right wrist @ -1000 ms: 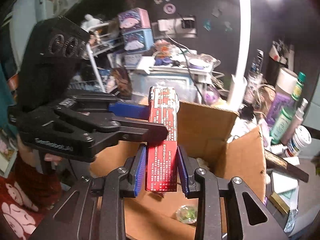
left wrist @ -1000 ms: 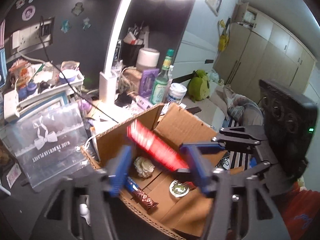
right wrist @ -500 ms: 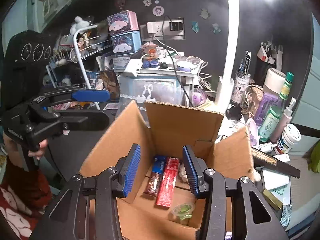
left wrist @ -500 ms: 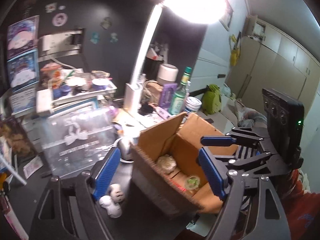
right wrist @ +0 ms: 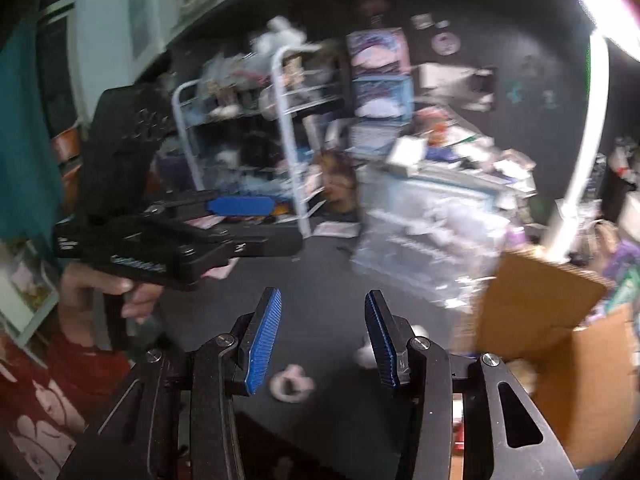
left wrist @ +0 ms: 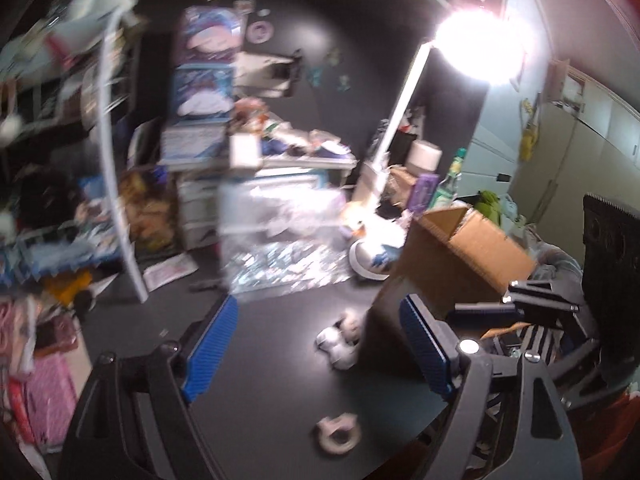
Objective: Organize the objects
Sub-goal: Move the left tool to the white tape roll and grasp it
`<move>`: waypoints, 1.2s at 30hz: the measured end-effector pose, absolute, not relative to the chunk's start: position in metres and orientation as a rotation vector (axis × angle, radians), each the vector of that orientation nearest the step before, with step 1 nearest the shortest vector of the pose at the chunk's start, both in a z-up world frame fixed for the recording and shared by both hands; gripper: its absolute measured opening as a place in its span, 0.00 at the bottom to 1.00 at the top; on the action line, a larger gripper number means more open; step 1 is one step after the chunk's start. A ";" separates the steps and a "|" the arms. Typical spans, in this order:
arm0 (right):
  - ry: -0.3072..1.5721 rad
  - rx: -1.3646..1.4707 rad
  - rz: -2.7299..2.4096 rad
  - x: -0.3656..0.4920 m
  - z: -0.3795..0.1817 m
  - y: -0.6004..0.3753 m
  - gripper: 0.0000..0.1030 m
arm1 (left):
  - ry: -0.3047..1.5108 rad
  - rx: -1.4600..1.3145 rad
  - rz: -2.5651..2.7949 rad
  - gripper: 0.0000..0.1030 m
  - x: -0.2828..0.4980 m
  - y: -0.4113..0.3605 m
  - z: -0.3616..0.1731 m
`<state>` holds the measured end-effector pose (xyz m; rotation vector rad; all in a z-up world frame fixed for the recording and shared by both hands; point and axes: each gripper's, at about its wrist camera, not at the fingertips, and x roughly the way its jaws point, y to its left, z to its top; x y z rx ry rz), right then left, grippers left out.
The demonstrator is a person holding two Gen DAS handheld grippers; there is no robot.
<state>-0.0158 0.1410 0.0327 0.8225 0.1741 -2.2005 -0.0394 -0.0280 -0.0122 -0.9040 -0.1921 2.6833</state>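
Both views are motion-blurred. The open cardboard box [left wrist: 460,264] stands on the dark desk at the right; it also shows in the right wrist view [right wrist: 560,344]. My left gripper [left wrist: 320,352] is open and empty over the desk, left of the box. A small white ring-shaped object [left wrist: 338,434] lies between its fingers, and a white lumpy object [left wrist: 340,340] lies against the box's side. My right gripper [right wrist: 324,340] is open and empty, with the ring object [right wrist: 290,386] on the desk between its fingers. The left gripper [right wrist: 236,220] shows at the left there.
A lit white desk lamp [left wrist: 396,128] stands behind the box among bottles and jars [left wrist: 448,184]. A clear plastic bag [left wrist: 280,240] and stacked storage boxes [left wrist: 204,92] crowd the back. A white wire rack [right wrist: 288,132] stands at the left rear.
The red packet left my right gripper and went into the box. Both grippers then swung left, away from the box, over the bare desk and the small white objects.
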 end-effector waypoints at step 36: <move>0.313 0.951 -2.245 -0.003 -0.094 0.074 0.39 | -0.353 -1.109 2.378 0.77 -0.008 -0.062 -0.100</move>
